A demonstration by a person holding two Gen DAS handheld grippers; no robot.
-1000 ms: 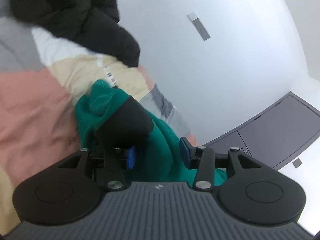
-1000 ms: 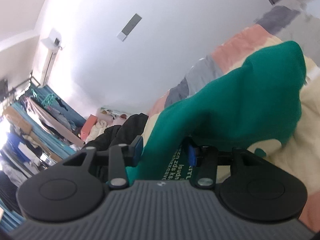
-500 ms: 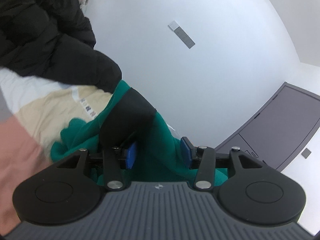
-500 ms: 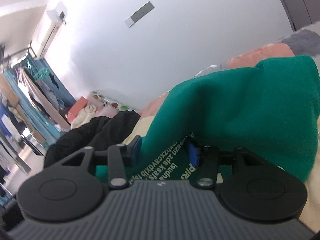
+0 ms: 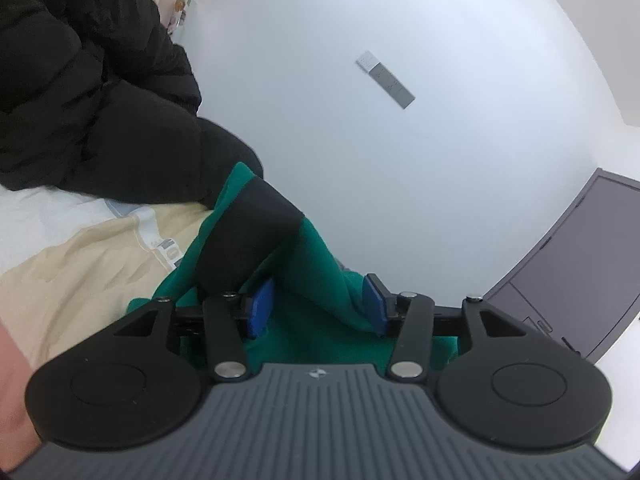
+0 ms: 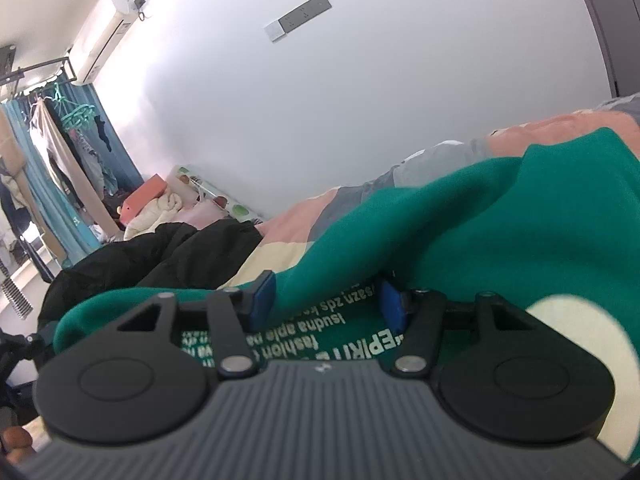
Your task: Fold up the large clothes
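A green sweatshirt (image 5: 316, 264) with a black cuff (image 5: 248, 232) hangs bunched between the blue pads of my left gripper (image 5: 318, 306), which is shut on it above a patchwork bedspread (image 5: 80, 260). In the right wrist view the same green sweatshirt (image 6: 500, 216), with white lettering on it, drapes across my right gripper (image 6: 326, 304). That gripper's jaws are opening; a fold of the fabric still lies between them, slack against the pads. Both grippers point slightly downward, toward a white wall.
A black padded jacket (image 5: 80, 100) lies heaped on the bed, also seen as a black jacket (image 6: 160, 256) in the right wrist view. A grey wardrobe (image 5: 580, 260) stands at the right. Hanging clothes (image 6: 60, 152) and an air conditioner (image 6: 108, 32) fill the far left corner.
Both grippers have swept sideways across the bed with the sweatshirt, toward the black jacket, and rolled. The right gripper's pads stand wider apart than before.
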